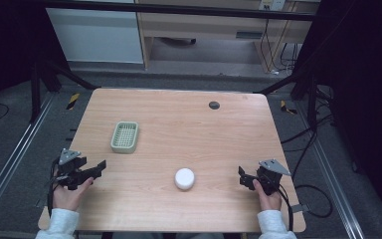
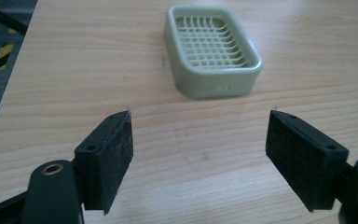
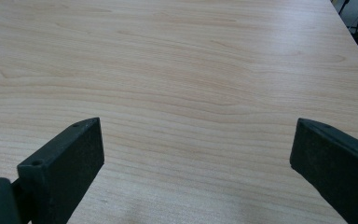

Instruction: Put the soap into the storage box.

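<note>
Landmark: the pale green rectangular plastic soap tray with a slotted floor (image 1: 125, 137), standing flat and empty on the light wooden table (image 1: 179, 119). A white round puck-shaped object, likely a soap bar (image 1: 184, 179), lies well apart from the tray, toward the person's edge and to the tray's right.

The left gripper (image 1: 90, 172) hangs low near the table edge, on the person's side of the tray, jaws spread wide and holding nothing. In the left gripper view (image 2: 198, 156) the tray (image 2: 213, 51) sits ahead between the pads, suggesting this tool is lined up to steady it.

The right gripper (image 1: 243, 177), far right of the tray and beyond the white piece, is likewise wide and empty, with bare table (image 3: 177, 74) ahead of it. Judgement: work not yet begun; both tools are at ready positions.
</note>
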The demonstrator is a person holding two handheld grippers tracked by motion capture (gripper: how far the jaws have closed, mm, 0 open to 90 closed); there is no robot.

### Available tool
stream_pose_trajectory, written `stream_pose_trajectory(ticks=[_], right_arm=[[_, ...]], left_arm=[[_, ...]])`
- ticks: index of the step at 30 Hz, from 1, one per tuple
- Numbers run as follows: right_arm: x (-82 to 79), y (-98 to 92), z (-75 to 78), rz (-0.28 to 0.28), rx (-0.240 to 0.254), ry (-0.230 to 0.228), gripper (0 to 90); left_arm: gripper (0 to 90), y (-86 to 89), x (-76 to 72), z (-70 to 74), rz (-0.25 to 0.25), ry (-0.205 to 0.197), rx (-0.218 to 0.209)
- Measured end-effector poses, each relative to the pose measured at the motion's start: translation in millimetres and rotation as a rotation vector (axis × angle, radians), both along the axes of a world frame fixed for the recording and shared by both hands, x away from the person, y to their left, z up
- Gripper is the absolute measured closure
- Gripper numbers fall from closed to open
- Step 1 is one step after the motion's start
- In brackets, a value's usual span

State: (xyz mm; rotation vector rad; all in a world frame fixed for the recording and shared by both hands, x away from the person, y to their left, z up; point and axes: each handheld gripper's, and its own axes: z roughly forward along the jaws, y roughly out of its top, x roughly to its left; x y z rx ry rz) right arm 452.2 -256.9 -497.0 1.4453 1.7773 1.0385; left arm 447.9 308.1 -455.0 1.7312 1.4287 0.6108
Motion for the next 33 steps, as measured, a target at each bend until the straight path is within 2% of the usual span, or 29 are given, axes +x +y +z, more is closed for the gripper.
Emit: stream_pose_trajectory(ticks=[6, 8, 11, 15, 16, 24, 33], right_arm=[[-0.8, 0.7, 0.7, 0.005, 0.004, -0.003, 3.1], [-0.9, 1.4, 0.8, 0.009, 0.004, -0.006, 3.1], [-0.3, 3.0, 0.4, 0.02, -0.009, -0.003, 3.2], [-0.7, 4.9, 0.0, 0.03, -0.018, 0.002, 3.4], [-0.9, 5.1, 0.1, 0.031, -0.017, -0.001, 3.1], [-1.2, 4.5, 0.0, 0.028, -0.012, -0.007, 3.1], [-0.6, 5.0, -1.1, 0.035, -0.017, 0.001, 3.1]], left_arm=[[22.3, -10.1, -5.1, 11.5, -0.035, -0.024, -0.009], [21.8, -15.2, -5.8, 13.7, -0.054, -0.033, 0.002], [21.7, -22.7, -7.1, 18.0, -0.081, -0.028, 0.025], [21.6, -29.7, -8.1, 23.2, -0.114, -0.018, 0.034], [21.6, -36.3, -9.1, 26.8, -0.133, -0.013, 0.048], [20.2, -60.9, -12.6, 40.8, -0.203, -0.028, 0.076], [19.8, -82.4, -10.5, 51.3, -0.248, -0.035, 0.096]])
